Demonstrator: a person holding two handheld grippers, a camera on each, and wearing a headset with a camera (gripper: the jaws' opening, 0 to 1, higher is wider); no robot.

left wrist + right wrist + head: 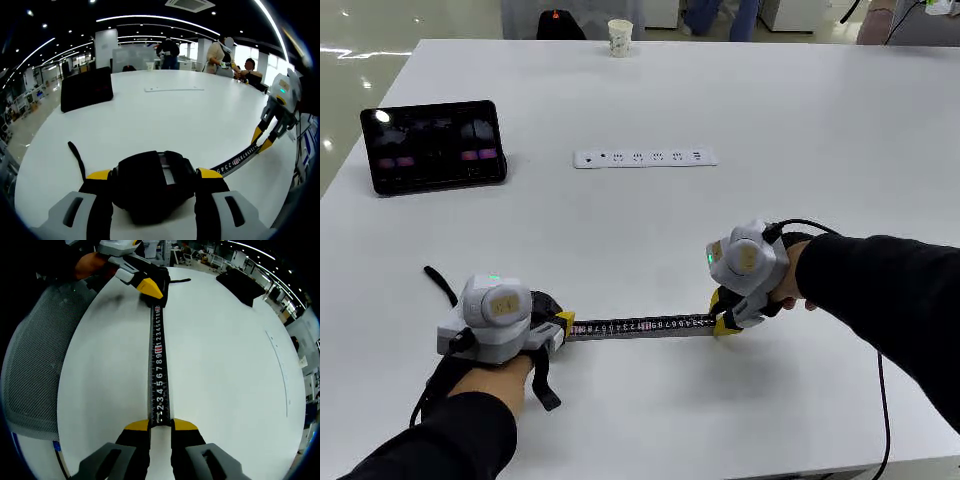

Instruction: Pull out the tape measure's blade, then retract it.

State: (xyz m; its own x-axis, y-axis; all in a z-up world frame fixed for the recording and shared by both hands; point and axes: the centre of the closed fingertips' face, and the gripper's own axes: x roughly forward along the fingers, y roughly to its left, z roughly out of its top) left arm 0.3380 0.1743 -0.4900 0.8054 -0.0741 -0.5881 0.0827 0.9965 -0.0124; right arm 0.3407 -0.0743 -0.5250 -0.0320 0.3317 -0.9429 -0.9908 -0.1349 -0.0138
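Near the front edge of the white table (770,120), the left gripper (560,325) clamps the black tape measure (150,185). The right gripper (161,426) pinches the tip of the blade (158,365), which lies flat between them. The right gripper view shows the blade's numbers, and the left gripper view shows people (168,50) beyond the far edge. A tablet (433,145), a power strip (645,158) and a cup (620,37) sit farther back.

A wide white table (650,90) took up most of the head view. A dark tablet (433,145) stood on it at the upper left, a white power strip (645,158) lay at upper centre, and a paper cup (620,37) stood near the top edge. Glossy pale floor (360,70) showed at the far left. In the left gripper view, long curved light strips (150,19) crossed a dark ceiling, and people (168,49) stood beyond the table at upper centre.
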